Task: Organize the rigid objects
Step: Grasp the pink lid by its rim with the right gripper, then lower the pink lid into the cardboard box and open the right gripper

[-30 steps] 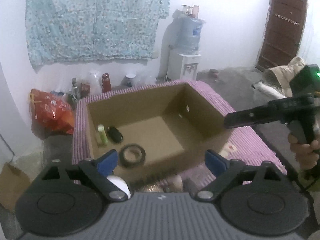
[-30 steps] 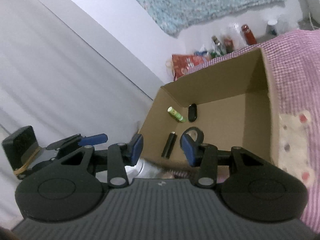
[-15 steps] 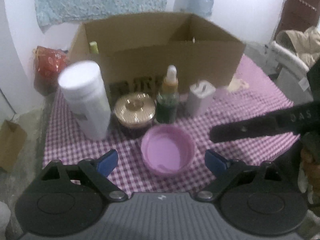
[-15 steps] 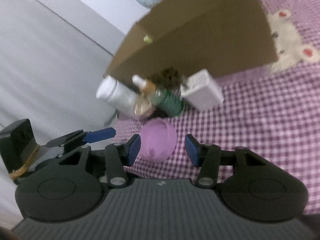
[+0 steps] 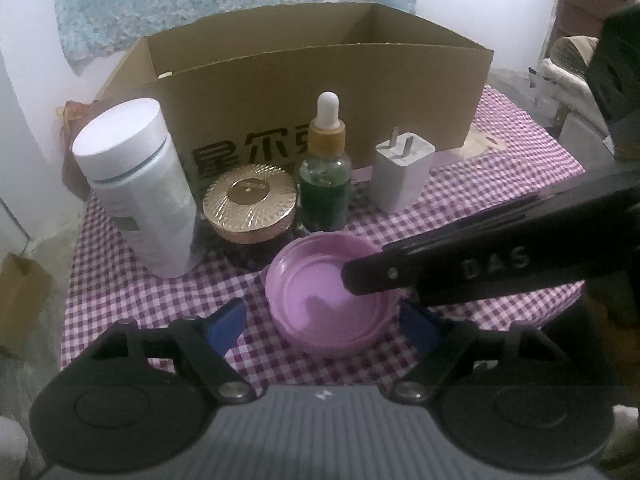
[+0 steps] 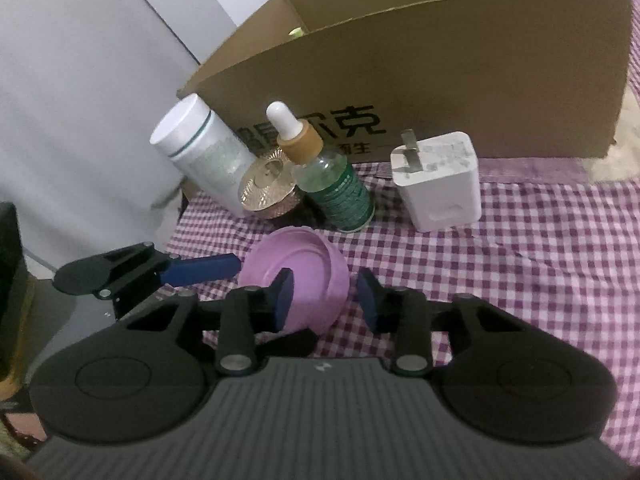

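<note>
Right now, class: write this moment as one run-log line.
left hand-held gripper: closing around pink lid, no contact | right hand-held gripper: closing over lid rim | cardboard box: behind

On the checked-cloth counter (image 5: 500,184), a white cylindrical bottle (image 5: 136,184), gold-lidded round jar (image 5: 250,204), green glass dropper bottle (image 5: 325,176) and white plastic charger (image 5: 402,170) stand left to right before the brown cardboard box (image 5: 320,80); a pink plastic lid (image 5: 316,300) lies in front.

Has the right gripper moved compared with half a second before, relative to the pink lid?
Yes. In the left wrist view the right gripper now reaches over the pink lid; before, it was apart, to the lid's right. Its jaws are closing around the lid's rim.
</note>
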`<state>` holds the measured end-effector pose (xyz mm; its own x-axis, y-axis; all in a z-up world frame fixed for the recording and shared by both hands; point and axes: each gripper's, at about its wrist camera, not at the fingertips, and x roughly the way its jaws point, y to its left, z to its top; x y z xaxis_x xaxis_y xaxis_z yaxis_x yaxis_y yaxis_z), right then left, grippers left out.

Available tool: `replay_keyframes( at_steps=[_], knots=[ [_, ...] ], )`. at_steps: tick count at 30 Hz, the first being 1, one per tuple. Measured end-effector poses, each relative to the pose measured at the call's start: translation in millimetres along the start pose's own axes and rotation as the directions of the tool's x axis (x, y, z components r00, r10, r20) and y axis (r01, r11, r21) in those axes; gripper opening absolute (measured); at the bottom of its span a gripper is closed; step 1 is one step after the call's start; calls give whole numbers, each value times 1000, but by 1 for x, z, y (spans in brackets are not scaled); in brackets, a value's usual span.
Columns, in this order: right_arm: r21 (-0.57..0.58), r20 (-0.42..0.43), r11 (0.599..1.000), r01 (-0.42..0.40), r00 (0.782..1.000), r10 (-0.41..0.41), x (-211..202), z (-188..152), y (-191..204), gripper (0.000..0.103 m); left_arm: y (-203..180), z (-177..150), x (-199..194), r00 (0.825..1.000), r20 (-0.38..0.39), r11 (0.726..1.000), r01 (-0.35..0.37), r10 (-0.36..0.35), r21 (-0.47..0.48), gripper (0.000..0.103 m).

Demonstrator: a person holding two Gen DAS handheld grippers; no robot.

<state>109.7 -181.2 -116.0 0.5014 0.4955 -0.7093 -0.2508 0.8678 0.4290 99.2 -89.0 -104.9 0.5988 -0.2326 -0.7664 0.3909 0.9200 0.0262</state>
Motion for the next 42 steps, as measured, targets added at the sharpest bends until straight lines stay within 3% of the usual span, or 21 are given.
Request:
replay_keyframes(
  at_steps=[4, 15, 29, 35, 42],
  knots=[
    [-23, 3, 1000, 17, 1000, -17, 5, 1, 3, 24, -4, 1, 7, 1000, -4, 1000, 13, -13, -1, 74],
    [-60, 2, 997, 44, 999, -44, 9, -2, 7, 20, -10, -4, 5, 1000, 29, 1000, -3, 3, 5, 73],
    [-65, 72, 997, 45, 997, -40, -29, -16, 19, 18, -29, -10, -33, 992, 124, 999, -22, 19, 26, 72],
    [-135, 166, 988, 72, 985, -49, -68, -13, 42, 18, -35, 0, -70, 973, 228, 997, -54, 38, 63, 72],
    [-231, 300, 967, 106, 954, -33, -107, 23, 65, 19, -34, 41, -105, 931, 358, 982, -130, 74, 135, 72]
  ],
)
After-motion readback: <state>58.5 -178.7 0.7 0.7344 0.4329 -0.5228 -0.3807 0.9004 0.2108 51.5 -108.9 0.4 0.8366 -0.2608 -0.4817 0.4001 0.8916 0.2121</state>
